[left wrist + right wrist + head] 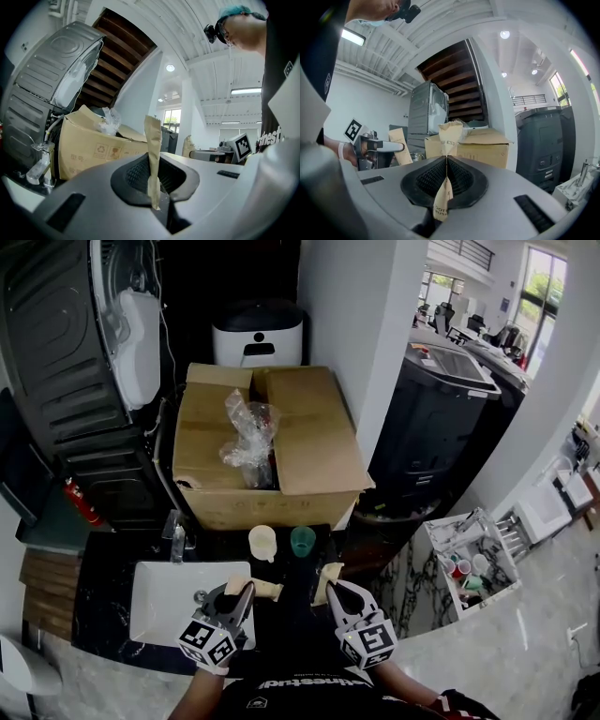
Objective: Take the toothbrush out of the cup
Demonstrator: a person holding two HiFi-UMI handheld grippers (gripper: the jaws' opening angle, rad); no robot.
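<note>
My left gripper (247, 591) is shut on a strip of brown paper wrapper (153, 140), which stands up between its jaws. Pinched in my right gripper (331, 589), which is also shut, is a second piece of brown paper wrapper (448, 136) with print on it. In the head view both grippers are low over the dark counter, side by side, and their paper pieces (266, 589) (328, 574) are apart. Just beyond them stand a cream cup (263, 542) and a teal cup (303, 540). I see no toothbrush in either cup.
A white sink (159, 607) with a faucet (177, 540) lies left of my left gripper. An open cardboard box (309, 442) holding crumpled plastic (248, 439) stands behind the cups. A white column and a black machine (431, 418) are at the right.
</note>
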